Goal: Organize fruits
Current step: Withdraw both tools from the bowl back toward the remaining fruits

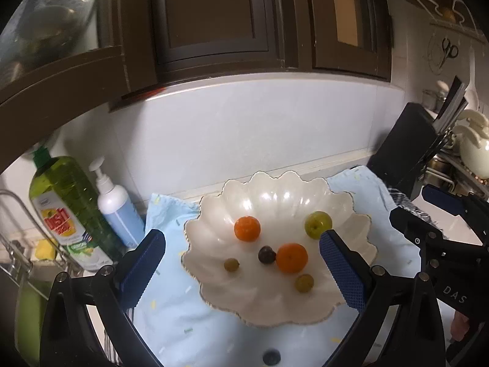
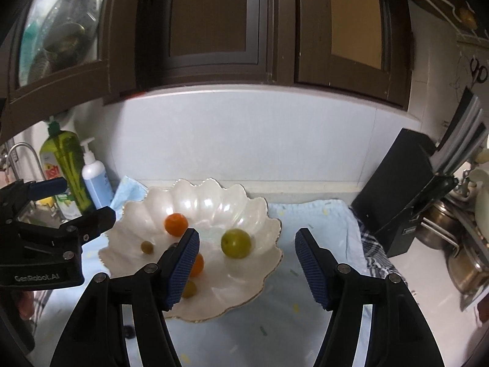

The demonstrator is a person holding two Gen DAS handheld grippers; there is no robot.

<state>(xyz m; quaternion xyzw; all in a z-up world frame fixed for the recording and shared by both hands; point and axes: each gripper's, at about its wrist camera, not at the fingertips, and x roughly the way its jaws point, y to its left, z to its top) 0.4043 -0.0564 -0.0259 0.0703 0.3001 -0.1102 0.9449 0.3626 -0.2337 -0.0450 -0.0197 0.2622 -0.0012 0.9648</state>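
The counter [image 1: 452, 226] carries a pale blue cloth [image 1: 183, 312], and on the cloth sits a white scalloped bowl [image 1: 275, 189] holding all the fruit, except for one dark round thing [image 1: 271, 358], blurred, that lies on the cloth just in front of the bowl.

The left-wrist view looks straight into the bowl and shows six pieces: two oranges [image 1: 292, 257], a large green fruit [image 1: 318, 224], a dark plum [image 1: 267, 254] and two small green fruits [image 1: 231, 265]. From the right wrist, one finger hides the plum and half of the nearer orange.

The right-wrist view shows more of the black knife block [image 2: 403, 189] and steel pots [image 2: 467, 263] at the right. The green dish-soap bottle [image 1: 65, 211] and white pump bottle [image 1: 117, 205] stand left of the bowl.

The left tongs [image 1: 241, 272] stand wide apart and empty over the bowl; the right tongs [image 2: 247, 269] are likewise spread, gripping nothing, above the bowl's right rim and the cloth.
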